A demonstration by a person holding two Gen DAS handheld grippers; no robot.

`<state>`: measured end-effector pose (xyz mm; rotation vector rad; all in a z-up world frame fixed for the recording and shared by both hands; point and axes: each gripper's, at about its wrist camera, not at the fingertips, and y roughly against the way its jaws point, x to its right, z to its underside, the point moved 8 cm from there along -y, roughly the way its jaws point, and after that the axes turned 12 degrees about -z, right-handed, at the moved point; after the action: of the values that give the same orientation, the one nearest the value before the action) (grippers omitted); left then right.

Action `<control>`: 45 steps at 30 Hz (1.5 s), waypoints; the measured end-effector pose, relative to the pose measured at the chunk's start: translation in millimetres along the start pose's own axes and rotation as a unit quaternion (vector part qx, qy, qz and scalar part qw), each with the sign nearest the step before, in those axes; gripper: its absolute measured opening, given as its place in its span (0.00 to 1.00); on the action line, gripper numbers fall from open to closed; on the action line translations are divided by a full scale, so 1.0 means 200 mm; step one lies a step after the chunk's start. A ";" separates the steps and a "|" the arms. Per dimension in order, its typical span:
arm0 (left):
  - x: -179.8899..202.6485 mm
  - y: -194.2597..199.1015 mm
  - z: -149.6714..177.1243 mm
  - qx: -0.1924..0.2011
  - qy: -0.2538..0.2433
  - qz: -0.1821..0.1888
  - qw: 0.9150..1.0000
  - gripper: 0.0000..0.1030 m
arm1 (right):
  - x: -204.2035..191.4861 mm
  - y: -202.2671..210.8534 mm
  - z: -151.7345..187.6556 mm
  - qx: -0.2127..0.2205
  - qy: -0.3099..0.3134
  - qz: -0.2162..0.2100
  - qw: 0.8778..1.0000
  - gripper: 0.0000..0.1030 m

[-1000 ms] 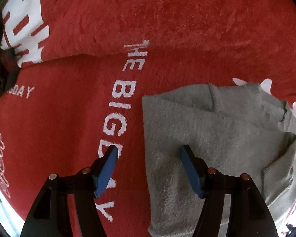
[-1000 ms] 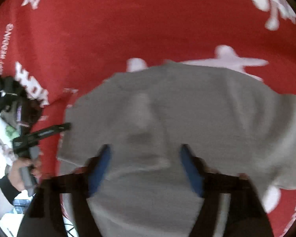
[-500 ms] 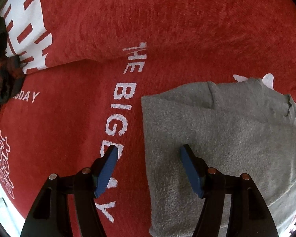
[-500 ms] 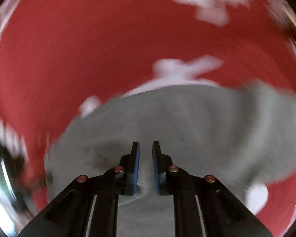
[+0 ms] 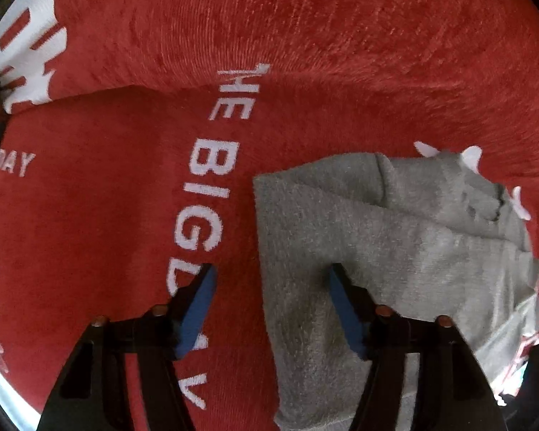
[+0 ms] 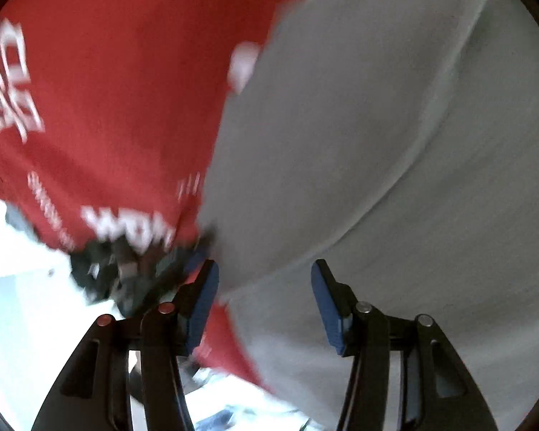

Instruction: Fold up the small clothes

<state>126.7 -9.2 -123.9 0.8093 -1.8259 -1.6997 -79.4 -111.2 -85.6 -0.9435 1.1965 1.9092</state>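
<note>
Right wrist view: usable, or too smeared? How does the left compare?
Right wrist view: heavy motion blur, grey garment and the red cloth's white lettering streaked, bottom-left corner blown out white; only the right gripper looks sharp. Left wrist view: crisp, red cloth's lettering readable, fisheye bends the edges, dark vignette corners.

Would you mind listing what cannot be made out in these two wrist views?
- Grey garment, left wrist view: lower right part cut off by the picture's edge and the gripper's finger.
- Red cloth, right wrist view: white lettering unreadable through motion blur.
- Dark object, right wrist view: too blurred to identify.
</note>
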 end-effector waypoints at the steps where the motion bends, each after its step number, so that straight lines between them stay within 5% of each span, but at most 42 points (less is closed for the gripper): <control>1: 0.01 0.00 0.00 -0.003 0.002 0.016 1.000 0.44 | -0.01 -0.12 0.05 -0.014 -0.009 -0.014 1.000 0.56; 6: 0.06 0.03 -0.01 0.014 -0.034 0.028 0.999 0.18 | 0.02 -0.41 0.13 -0.006 -0.043 -0.029 0.999 0.53; 7: 0.07 0.04 0.00 0.016 -0.038 0.029 0.999 0.18 | 0.02 -0.42 0.13 0.004 -0.042 -0.030 0.999 0.47; 9: 0.07 0.08 -0.01 0.021 -0.040 0.031 0.998 0.18 | 0.00 -0.44 0.12 0.011 -0.038 -0.037 0.999 0.06; 19: -0.10 0.07 -0.01 0.045 -0.038 -0.014 0.998 0.18 | 0.04 -0.63 0.22 -0.001 -0.054 -0.022 0.998 0.09; 21: -0.07 0.10 0.03 0.051 -0.043 -0.020 0.998 0.18 | 0.02 -0.55 0.24 -0.017 -0.039 -0.002 0.999 0.13; 25: 0.00 0.16 0.11 0.059 -0.045 -0.016 0.997 0.18 | -0.04 -0.22 0.15 0.012 0.042 0.059 0.997 0.47; 28: 0.09 0.21 0.16 0.071 -0.059 -0.012 0.996 0.18 | -0.06 0.10 -0.03 0.077 0.097 0.131 0.984 0.47; 33: 0.16 0.22 0.20 0.069 -0.076 -0.019 0.995 0.18 | -0.05 0.50 -0.29 0.154 0.131 0.232 0.952 0.44; 37: 0.21 0.17 0.24 0.058 -0.065 -0.026 0.996 0.18 | 0.10 0.69 -0.38 0.207 0.034 0.224 0.952 0.44; 41: 0.23 0.15 0.26 0.062 -0.069 -0.040 0.995 0.18 | 0.22 0.71 -0.43 0.230 -0.030 0.171 0.958 0.42; 42: 0.23 0.15 0.26 0.062 -0.071 -0.043 0.995 0.18 | 0.22 0.70 -0.46 0.235 -0.024 0.165 0.957 0.35; 43: 0.24 0.14 0.27 0.062 -0.071 -0.044 0.995 0.18 | 0.22 0.68 -0.48 0.235 -0.012 0.175 0.956 0.09; 45: 0.25 0.13 0.27 0.064 -0.072 -0.048 0.994 0.18 | 0.25 0.70 -0.48 0.231 -0.013 0.199 0.952 0.07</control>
<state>50.9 -7.1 -103.2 0.8590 -2.0407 -1.7541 -201.6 -239.2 -97.6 -0.4466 1.8206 1.7953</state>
